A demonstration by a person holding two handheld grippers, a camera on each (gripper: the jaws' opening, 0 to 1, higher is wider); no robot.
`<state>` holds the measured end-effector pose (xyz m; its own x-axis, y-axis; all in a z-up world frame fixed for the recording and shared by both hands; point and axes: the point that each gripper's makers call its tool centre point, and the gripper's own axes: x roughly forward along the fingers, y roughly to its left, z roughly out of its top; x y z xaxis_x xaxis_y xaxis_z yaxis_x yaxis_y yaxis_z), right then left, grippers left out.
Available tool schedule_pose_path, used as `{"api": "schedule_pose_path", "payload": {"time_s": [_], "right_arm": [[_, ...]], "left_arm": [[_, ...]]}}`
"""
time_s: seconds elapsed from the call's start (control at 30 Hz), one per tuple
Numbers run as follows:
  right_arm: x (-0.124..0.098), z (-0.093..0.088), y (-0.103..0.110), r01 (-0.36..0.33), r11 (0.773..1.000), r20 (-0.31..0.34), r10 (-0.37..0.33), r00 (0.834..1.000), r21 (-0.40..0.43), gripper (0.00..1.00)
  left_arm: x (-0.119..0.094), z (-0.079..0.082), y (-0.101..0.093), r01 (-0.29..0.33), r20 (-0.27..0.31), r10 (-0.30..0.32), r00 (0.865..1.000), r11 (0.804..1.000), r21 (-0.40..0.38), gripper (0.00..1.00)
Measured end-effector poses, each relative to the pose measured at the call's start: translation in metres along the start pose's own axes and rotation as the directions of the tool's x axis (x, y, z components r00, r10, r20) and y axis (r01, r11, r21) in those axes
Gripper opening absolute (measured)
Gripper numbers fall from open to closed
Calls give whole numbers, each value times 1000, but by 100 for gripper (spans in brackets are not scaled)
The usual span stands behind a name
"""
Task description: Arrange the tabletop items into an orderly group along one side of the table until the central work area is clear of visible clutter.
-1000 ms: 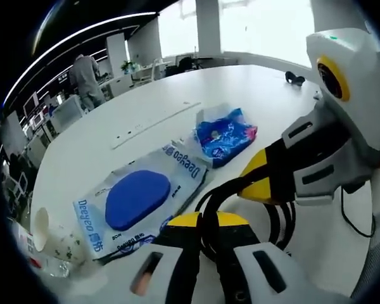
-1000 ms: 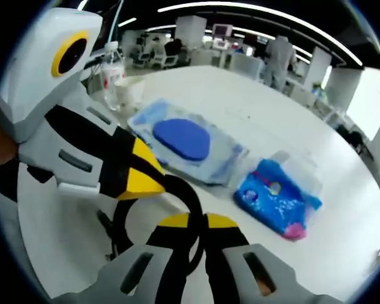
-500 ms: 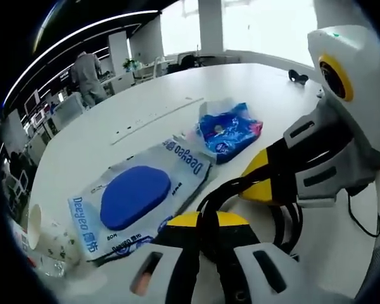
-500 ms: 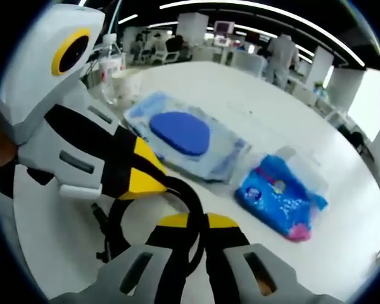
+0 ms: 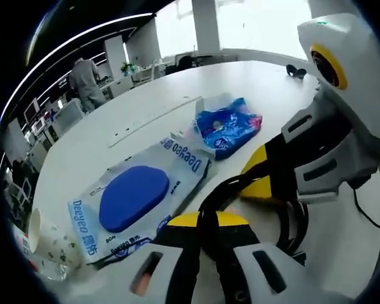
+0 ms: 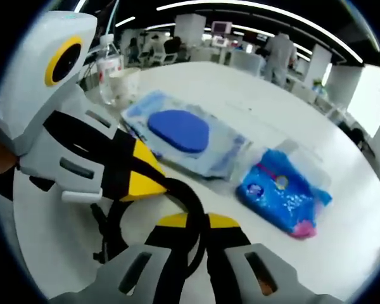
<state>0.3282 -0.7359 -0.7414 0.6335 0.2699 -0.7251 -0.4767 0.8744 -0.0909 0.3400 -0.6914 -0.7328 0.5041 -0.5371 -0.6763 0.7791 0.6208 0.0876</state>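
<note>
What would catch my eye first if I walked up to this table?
Probably the flat wet-wipes pack with its big blue oval lid, lying mid-table, and the smaller bright blue packet just beyond it. Right up close, both grippers, left and right, pinch a looped black cable. A paper cup stands at the table's edge.

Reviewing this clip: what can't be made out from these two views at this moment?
- Black cable: the left claw and right claw sit shut on it; its ends run off behind the claw bodies in both views.
- Paper cup, left gripper view: blurred at the edge, contents unreadable.
- Bottle, right gripper view: label too small.
- Small blue packet: print unreadable.
- Wipes pack: its near corner hides behind the left claw.
</note>
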Motion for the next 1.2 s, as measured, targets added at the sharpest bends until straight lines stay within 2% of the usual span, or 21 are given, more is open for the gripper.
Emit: {"api": "schedule_pose_path", "payload": {"time_s": [0.17, 0.33, 0.43, 0.5, 0.57, 0.63, 0.7, 0.8, 0.97, 1.03, 1.13, 1.2], "right_arm": [[2, -3, 1, -15, 1000, -1, 15, 1000, 11, 8], [2, -3, -2, -29, 998, 5, 29, 1000, 63, 12], [0, -4, -2, -49, 993, 3, 49, 999, 104, 20], [-3, 0, -8, -31, 991, 37, 26, 999, 132, 25], [-8, 3, -11, -28, 984, 66, 17, 998, 174, 27], [-12, 4, -13, -30, 982, 83, 15, 996, 188, 27], [-17, 6, -11, -46, 982, 116, 25, 993, 183, 29], [-25, 7, -9, -57, 983, 143, 31, 989, 176, 38], [-44, 14, -10, -49, 980, 231, 3, 973, 194, 41], [-50, 13, -9, -51, 979, 236, 2, 972, 199, 41], [-58, 12, -5, -53, 981, 251, 4, 968, 187, 45], [-65, 13, -8, -24, 984, 264, -24, 964, 178, 51]], "left_arm": [[2, -3, 0, 1, 0, -1, 1000, 1000, 9, 6], [1, -3, 1, -2, 19, 2, 1000, 1000, 5, 7], [0, -3, 7, -31, 19, 31, 999, 1000, 5, 14], [-1, -3, 12, -44, 19, 44, 999, 999, 3, 19], [-5, -1, 14, -38, 44, 40, 998, 998, -40, 20], [-9, -2, 17, -50, 47, 52, 998, 998, -44, 23], [-15, 0, 21, -70, 71, 75, 995, 995, -72, 27], [-23, 7, 20, -65, 119, 73, 990, 995, -69, 40], [-49, 16, 21, -72, 194, 92, 977, 992, -106, 43], [-58, 10, 20, -83, 199, 103, 975, 991, -106, 44], [-72, 5, 18, -76, 219, 104, 970, 988, -133, 54], [-83, -1, 17, -78, 219, 113, 969, 984, -163, 59]]}}
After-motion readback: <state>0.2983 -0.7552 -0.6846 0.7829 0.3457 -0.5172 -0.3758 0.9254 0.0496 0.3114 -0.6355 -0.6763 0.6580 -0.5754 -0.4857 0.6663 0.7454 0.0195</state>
